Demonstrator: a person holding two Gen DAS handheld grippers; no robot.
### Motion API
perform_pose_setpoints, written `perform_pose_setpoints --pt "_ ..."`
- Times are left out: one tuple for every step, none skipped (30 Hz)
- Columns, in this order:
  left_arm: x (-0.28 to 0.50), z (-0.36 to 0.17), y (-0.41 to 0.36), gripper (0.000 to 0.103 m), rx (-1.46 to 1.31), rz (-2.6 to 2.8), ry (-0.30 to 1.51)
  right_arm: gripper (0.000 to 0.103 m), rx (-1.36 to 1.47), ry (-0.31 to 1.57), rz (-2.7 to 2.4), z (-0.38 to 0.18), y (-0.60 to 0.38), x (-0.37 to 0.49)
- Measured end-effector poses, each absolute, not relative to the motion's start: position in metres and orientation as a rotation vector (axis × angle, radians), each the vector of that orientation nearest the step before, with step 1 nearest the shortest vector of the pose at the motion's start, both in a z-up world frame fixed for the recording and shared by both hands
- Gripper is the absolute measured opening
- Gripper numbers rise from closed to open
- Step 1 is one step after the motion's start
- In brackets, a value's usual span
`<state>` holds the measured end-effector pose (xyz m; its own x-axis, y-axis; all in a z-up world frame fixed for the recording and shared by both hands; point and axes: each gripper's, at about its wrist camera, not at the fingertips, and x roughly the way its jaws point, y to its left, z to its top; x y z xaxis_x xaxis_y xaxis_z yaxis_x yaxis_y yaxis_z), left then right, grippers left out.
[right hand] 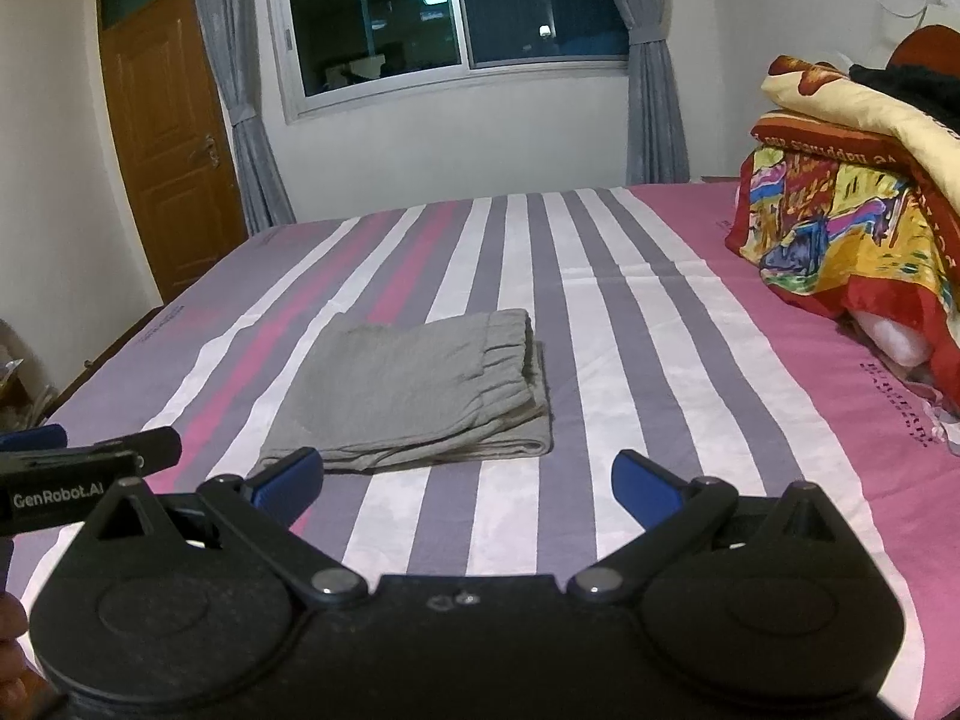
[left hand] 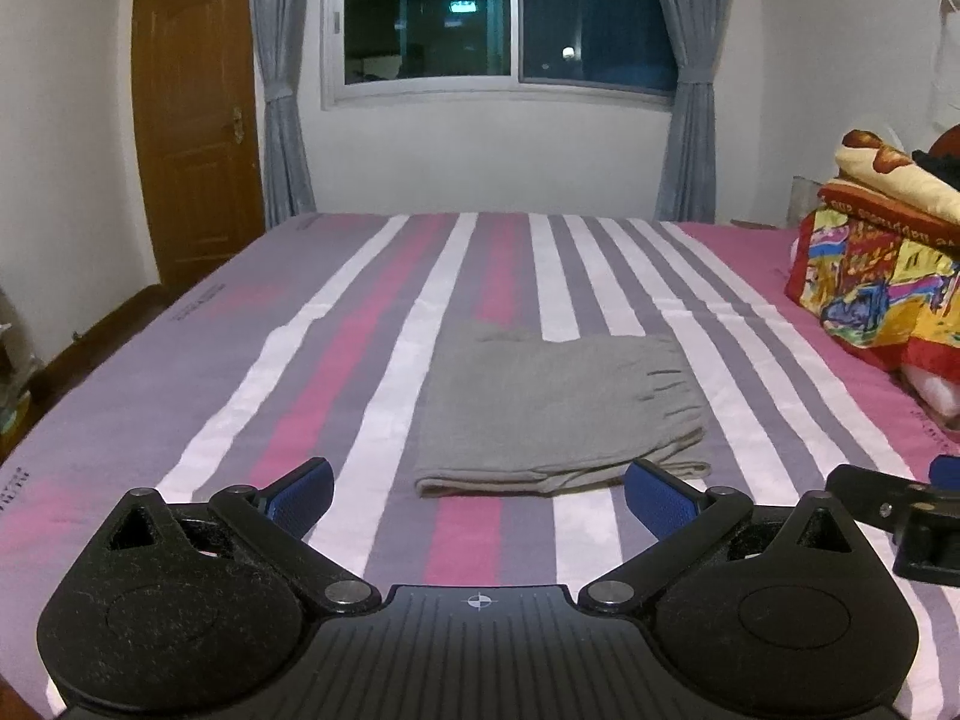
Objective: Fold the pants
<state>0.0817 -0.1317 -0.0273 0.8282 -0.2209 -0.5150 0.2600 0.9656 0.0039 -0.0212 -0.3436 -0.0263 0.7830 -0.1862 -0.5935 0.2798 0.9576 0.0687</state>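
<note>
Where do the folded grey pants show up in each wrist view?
Left wrist view: the pants lie just right of centre on the striped sheet, between the open left gripper fingers.
Right wrist view: the pants lie left of centre, ahead of the open right gripper.
Shared landmark: the window on the far wall, also at.

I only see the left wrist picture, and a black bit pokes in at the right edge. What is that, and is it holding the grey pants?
Observer: That is the right gripper. Its jaws stand wide open with nothing between them; the folded grey pants lie free on the striped bedsheet.
Operator: Does my own gripper show from there?
Observer: Yes, the left gripper shows side-on at the left edge, with GenRobot.AI printed on it.
</note>
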Motion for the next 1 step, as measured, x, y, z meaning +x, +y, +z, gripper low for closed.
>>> perform_pose_setpoints --pt "0.0828 -0.0279 -0.1326 0.103 0.079 -0.254 0.539 0.103 0.156 0.624 -0.25 -0.0272 -0.3441 -0.0206"
